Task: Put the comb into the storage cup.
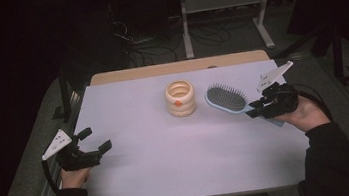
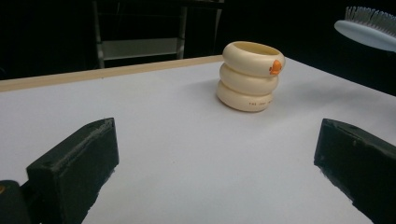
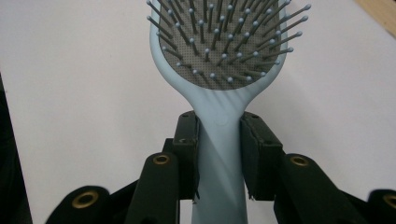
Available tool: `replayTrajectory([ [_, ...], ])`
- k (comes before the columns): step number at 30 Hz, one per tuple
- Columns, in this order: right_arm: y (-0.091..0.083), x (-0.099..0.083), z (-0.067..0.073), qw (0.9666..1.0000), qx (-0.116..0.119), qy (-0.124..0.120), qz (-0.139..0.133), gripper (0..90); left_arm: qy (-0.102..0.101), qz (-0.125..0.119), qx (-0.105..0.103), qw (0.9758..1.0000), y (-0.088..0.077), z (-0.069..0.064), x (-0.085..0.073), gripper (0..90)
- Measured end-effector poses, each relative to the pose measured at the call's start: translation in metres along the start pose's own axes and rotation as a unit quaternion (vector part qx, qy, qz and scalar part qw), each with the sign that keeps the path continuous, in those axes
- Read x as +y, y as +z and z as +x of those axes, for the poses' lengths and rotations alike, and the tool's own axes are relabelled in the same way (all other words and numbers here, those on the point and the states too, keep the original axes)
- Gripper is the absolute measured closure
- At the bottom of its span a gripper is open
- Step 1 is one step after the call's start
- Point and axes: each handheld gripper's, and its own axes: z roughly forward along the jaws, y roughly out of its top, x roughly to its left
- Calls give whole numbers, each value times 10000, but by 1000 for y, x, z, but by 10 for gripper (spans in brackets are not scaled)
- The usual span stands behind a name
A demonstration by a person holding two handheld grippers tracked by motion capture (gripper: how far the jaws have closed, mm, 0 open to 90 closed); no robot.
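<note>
Dark room all round us, with a pale table [image 1: 169,154] whose wooden far edge faces a metal stand [image 1: 223,1] and loose cables on the floor. Our right gripper [image 1: 259,106] clamps the handle of the blue hairbrush [image 1: 225,98], head lifted just right of the cream ringed cup [image 1: 180,98]. Held only by its handle, the brush could pivot or clip that cup. Our left gripper [image 1: 94,140] waits open, near left.
</note>
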Motion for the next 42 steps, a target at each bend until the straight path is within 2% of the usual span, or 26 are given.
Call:
replayTrajectory([
  [18,-8,38,11,9992,-26,-321,-231,683,-5,3,-21,10000,0,0,0,0],
  [31,-5,65,16,9982,-5,-501,-339,683,-55,-57,-96,9999,1,-2,4,0],
  [39,-5,82,22,9975,-23,-626,-325,683,23,-140,-199,9997,5,-10,17,0],
  [42,-6,88,24,9971,-18,-670,-357,683,142,-114,-275,9995,8,-15,21,0],
])
